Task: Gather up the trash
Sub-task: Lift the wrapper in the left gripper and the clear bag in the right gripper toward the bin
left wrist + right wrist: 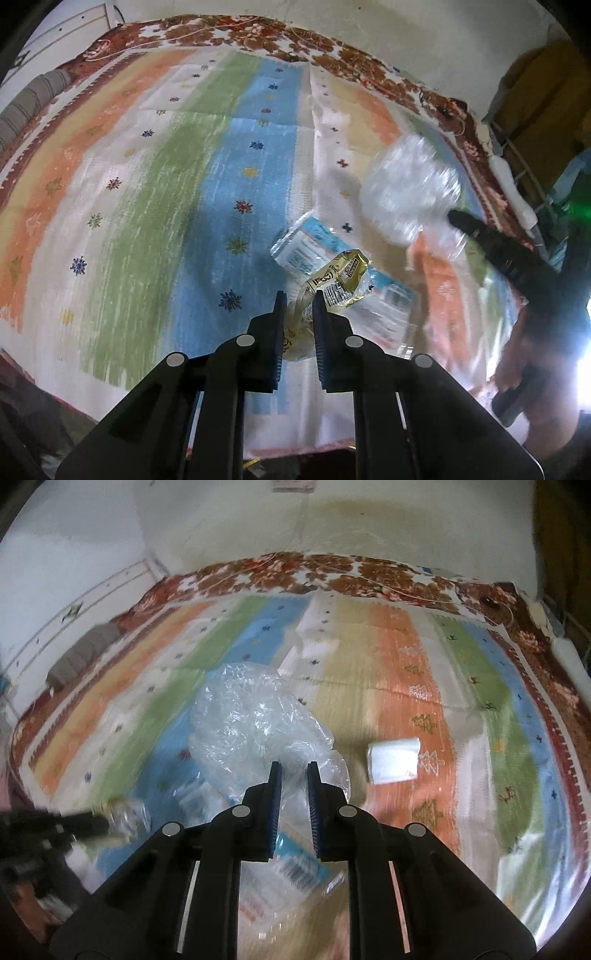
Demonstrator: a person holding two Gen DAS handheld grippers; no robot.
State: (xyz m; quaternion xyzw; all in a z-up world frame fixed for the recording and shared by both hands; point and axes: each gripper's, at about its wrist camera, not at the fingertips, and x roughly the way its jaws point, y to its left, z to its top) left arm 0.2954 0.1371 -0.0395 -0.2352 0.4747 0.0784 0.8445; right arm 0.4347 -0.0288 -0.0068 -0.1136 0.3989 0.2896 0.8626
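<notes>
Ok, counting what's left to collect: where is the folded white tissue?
In the right wrist view, the folded white tissue lies on the striped rug's orange band, right of the right gripper.

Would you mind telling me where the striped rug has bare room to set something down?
The rug's left stripes are bare, from the grey roll to the printed packet. The green and blue stripes right of the white folded tissue are bare too. It is crowded where each claw holds trash.
</notes>
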